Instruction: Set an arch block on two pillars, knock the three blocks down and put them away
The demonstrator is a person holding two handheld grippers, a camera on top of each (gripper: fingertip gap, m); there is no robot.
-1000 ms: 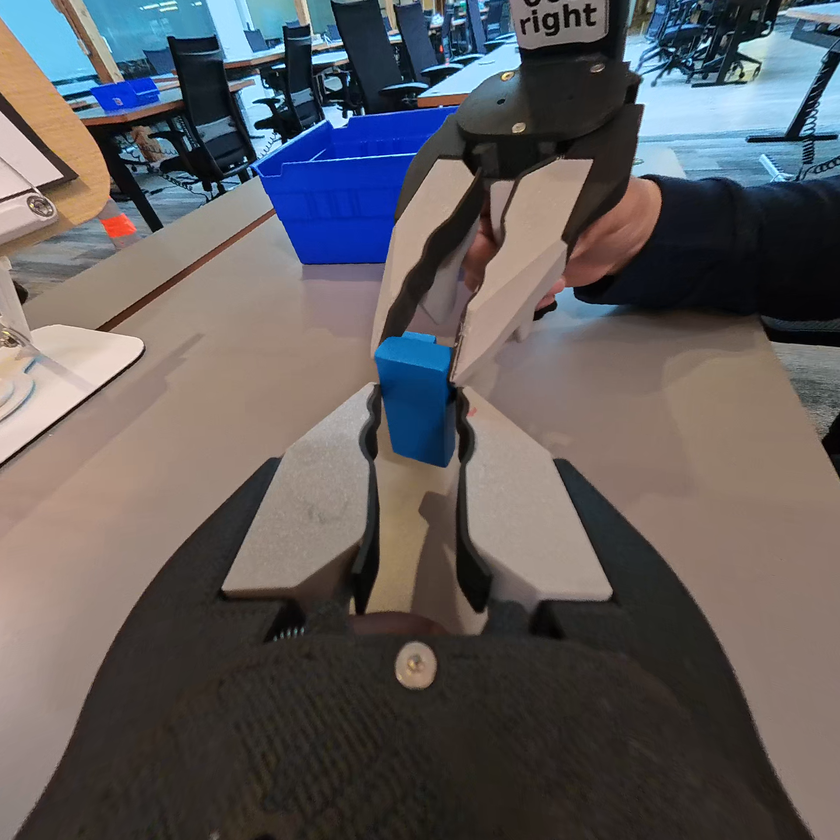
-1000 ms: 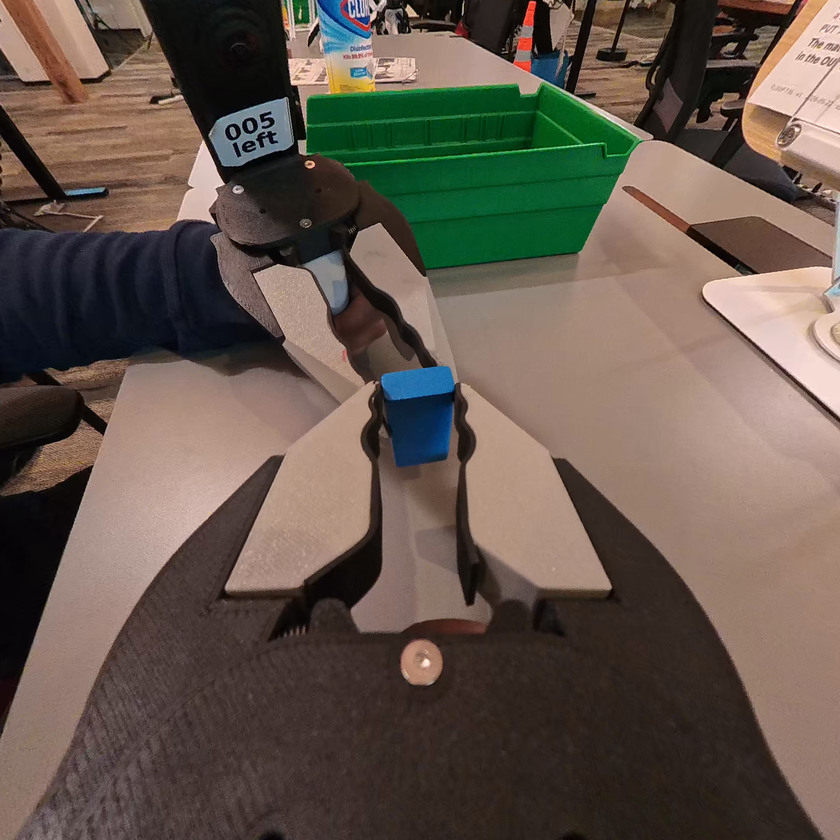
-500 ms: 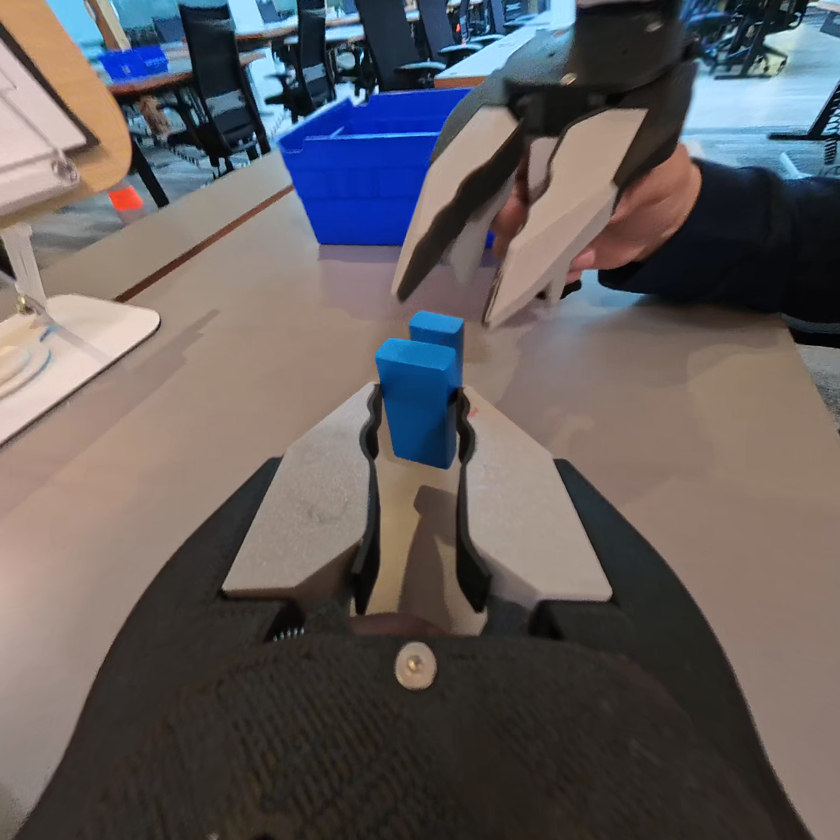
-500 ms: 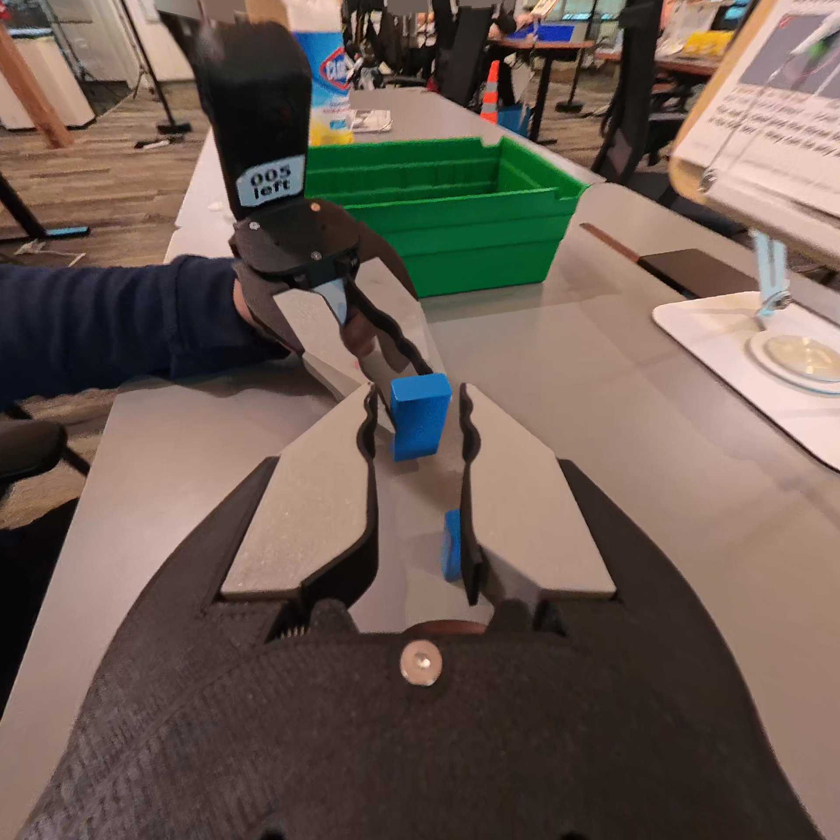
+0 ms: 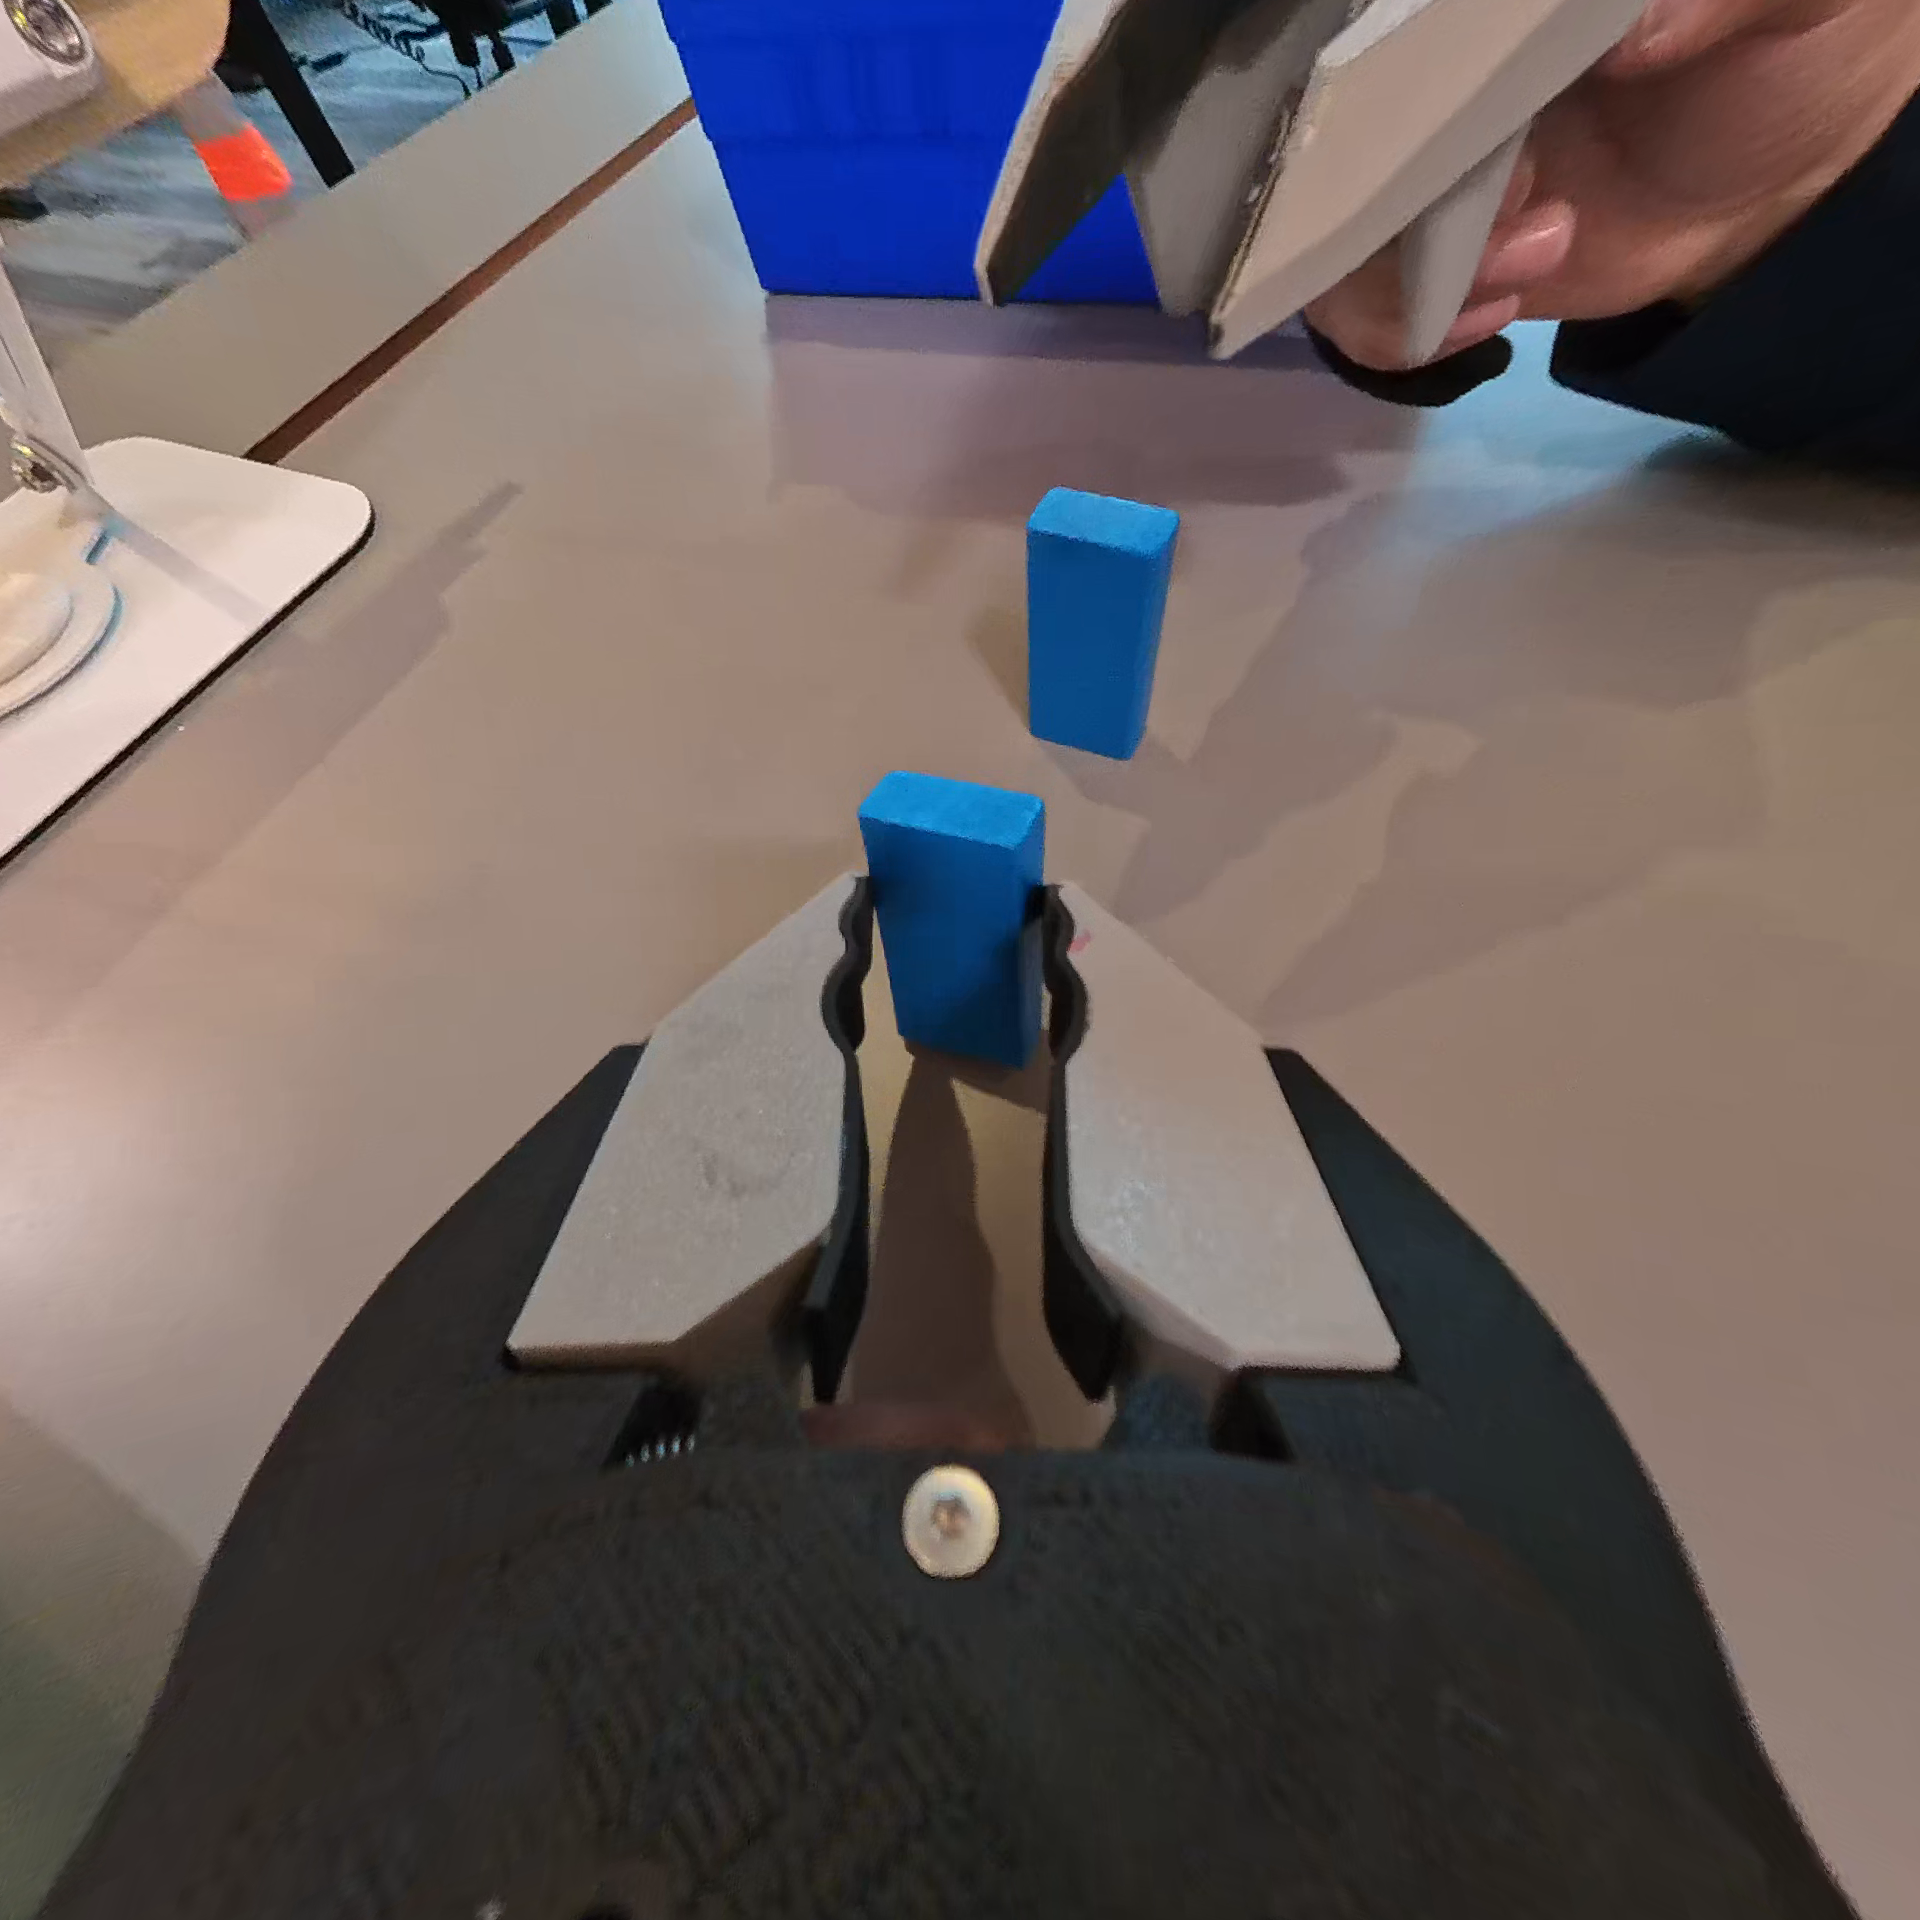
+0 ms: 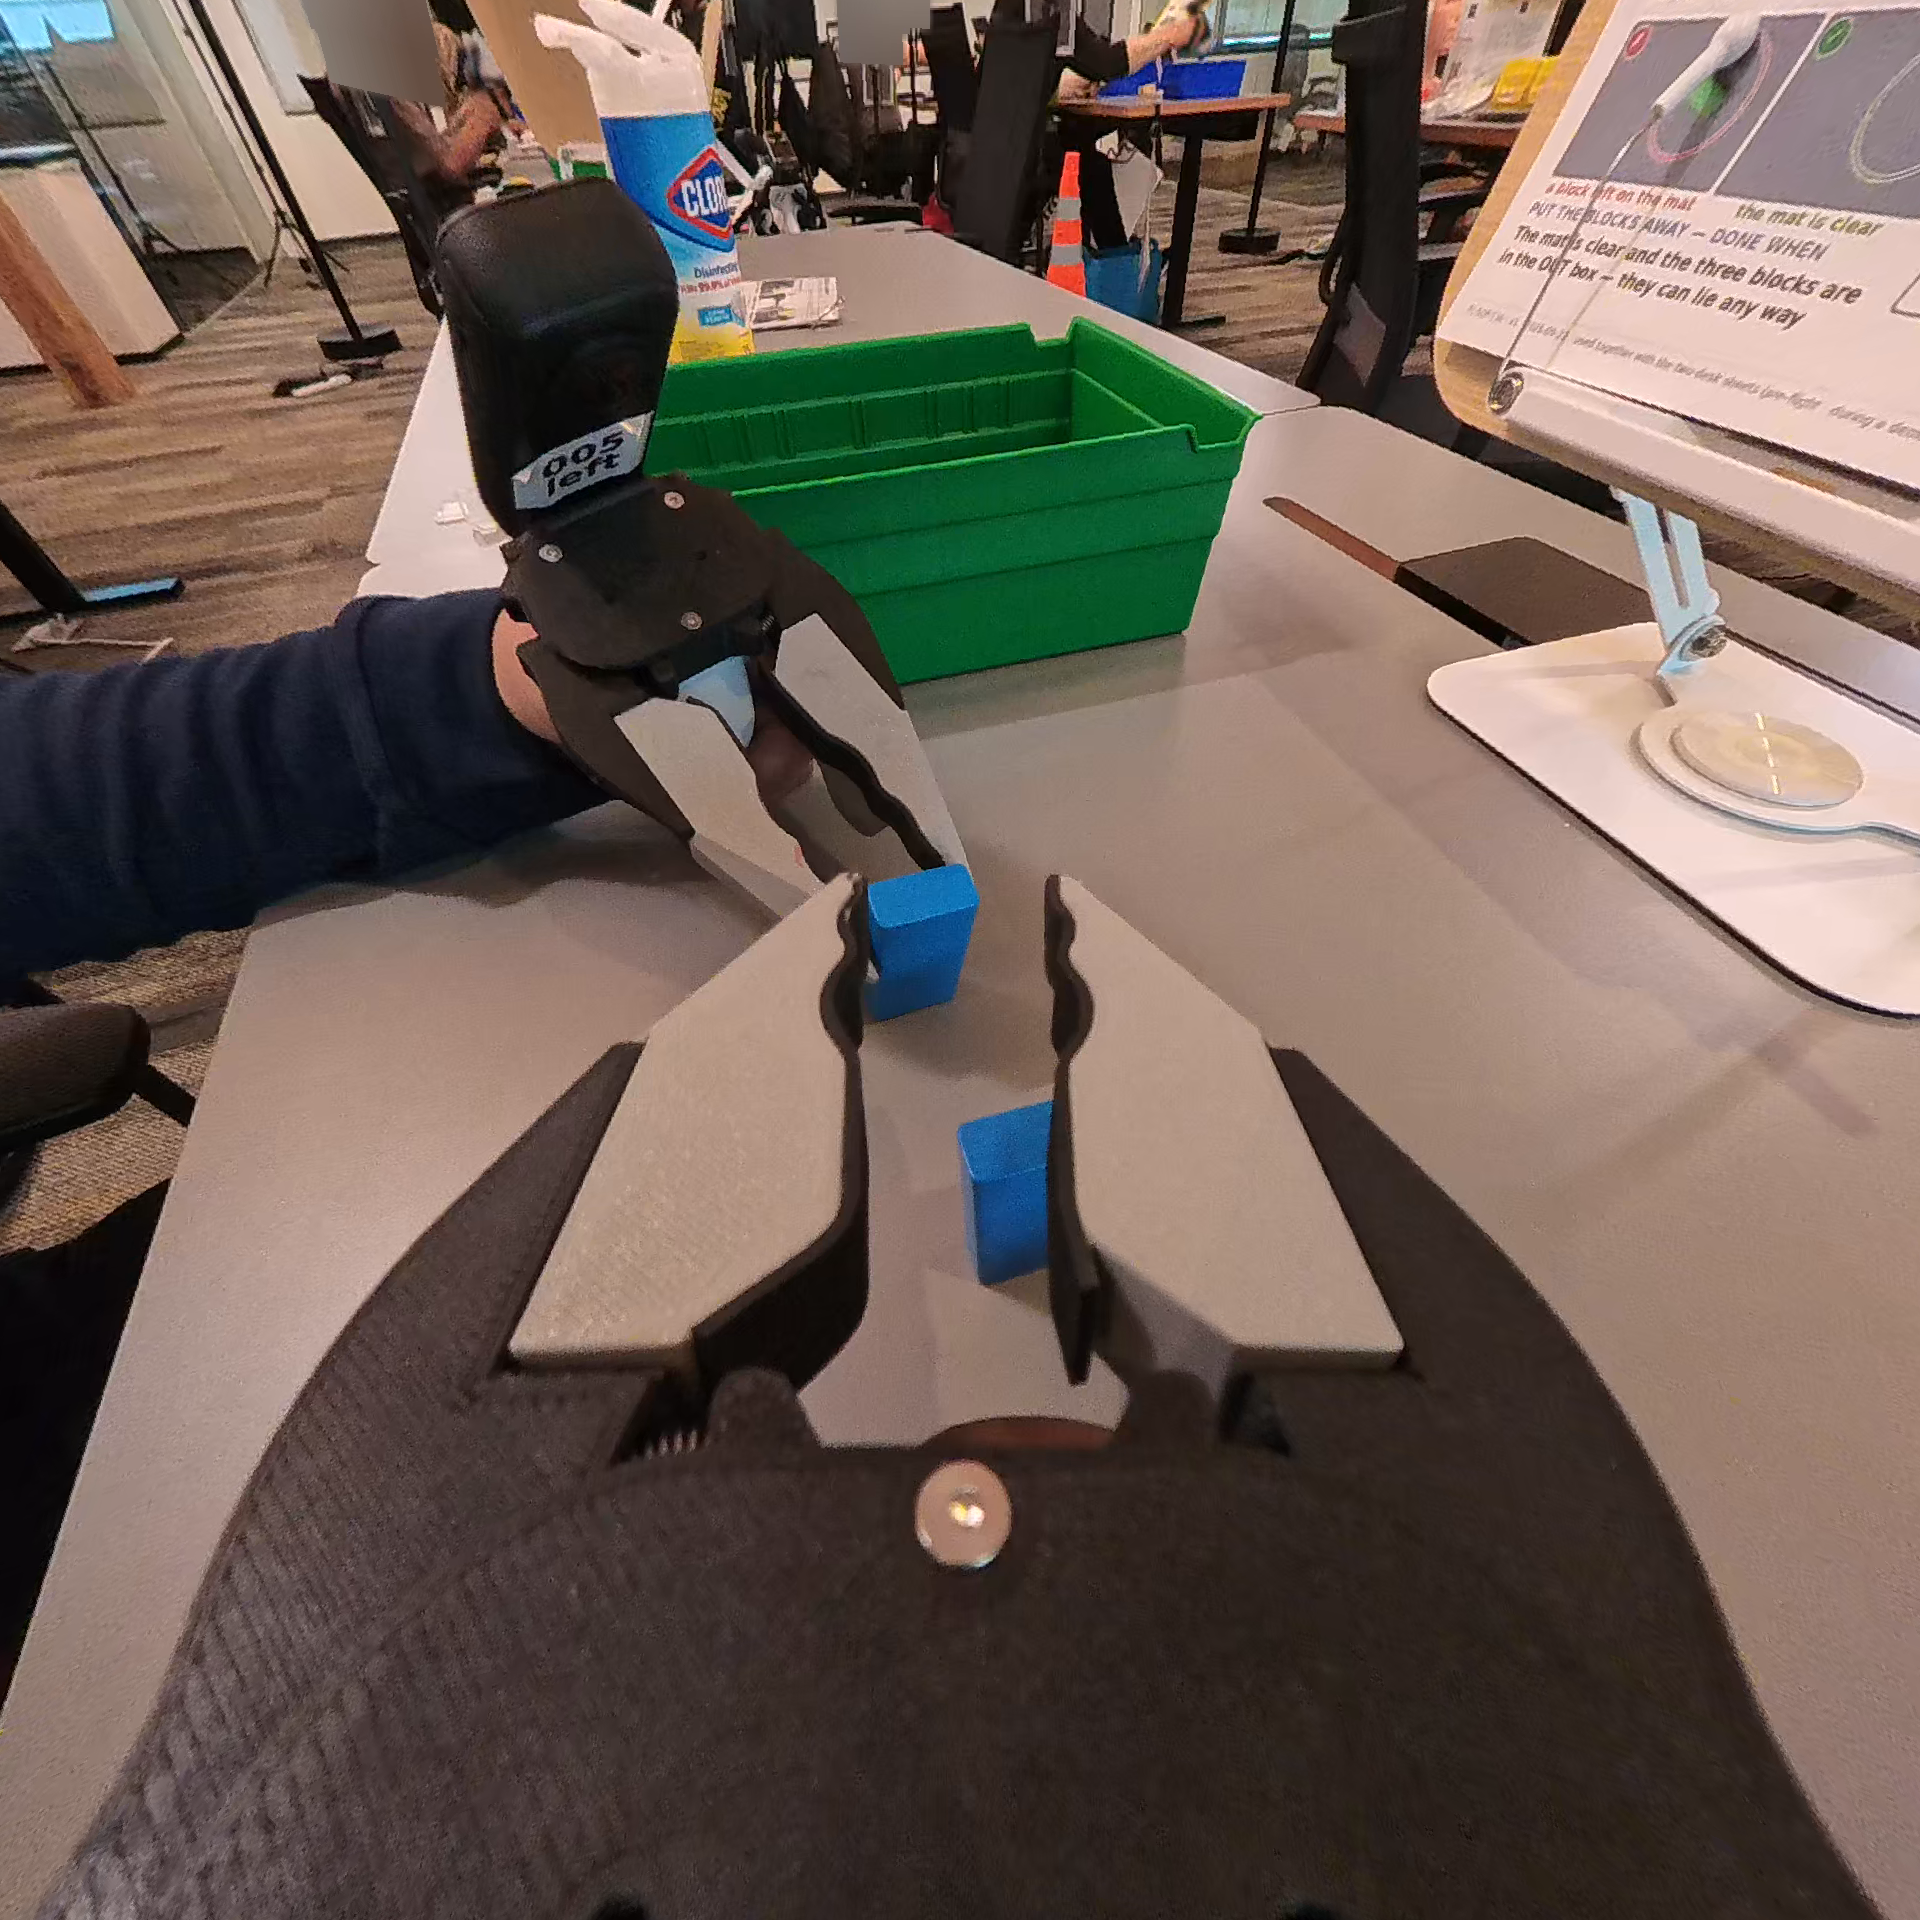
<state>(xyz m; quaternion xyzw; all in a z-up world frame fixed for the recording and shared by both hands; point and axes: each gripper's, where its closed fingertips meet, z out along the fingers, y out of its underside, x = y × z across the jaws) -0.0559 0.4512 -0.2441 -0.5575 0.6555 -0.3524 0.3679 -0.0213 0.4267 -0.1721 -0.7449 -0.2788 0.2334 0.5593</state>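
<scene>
1. While the stand (image 5: pixel 177 561) sits at the far left of the left wrist view, its white base lies flat on the table (image 5: pixel 1558 935), well apart from the blocks.
2. At centre, the left gripper (image 5: pixel 951 914) is clenched on a blue pillar (image 5: pixel 954 914) — its fingertips press the block's two narrow sides, and the block stands upright between them.
3. Just beyond and a little to the right, a second pillar (image 5: pixel 1096 634) stands upright on the table by itself, free of both grippers and apart from the first.
4. Above it, near the top right, the right gripper (image 5: pixel 1101 281) hangs in the air, fingers spread with nothing between them; a blue bin (image 5: pixel 862 145) stands behind it.
5. From the right wrist view, going left to right: a dark sleeve (image 6: pixel 239 758), the left gripper (image 6: pixel 883 883) gripping its pillar (image 6: pixel 920 940), then a green bin (image 6: pixel 987 520) farther back and the stand (image 6: pixel 1683 790) at the right edge.
6. Nearest the camera, the right gripper (image 6: pixel 951 904) is released — the free pillar (image 6: pixel 1003 1195) shows below, between its fingers, partly hidden by the right one.
</scene>
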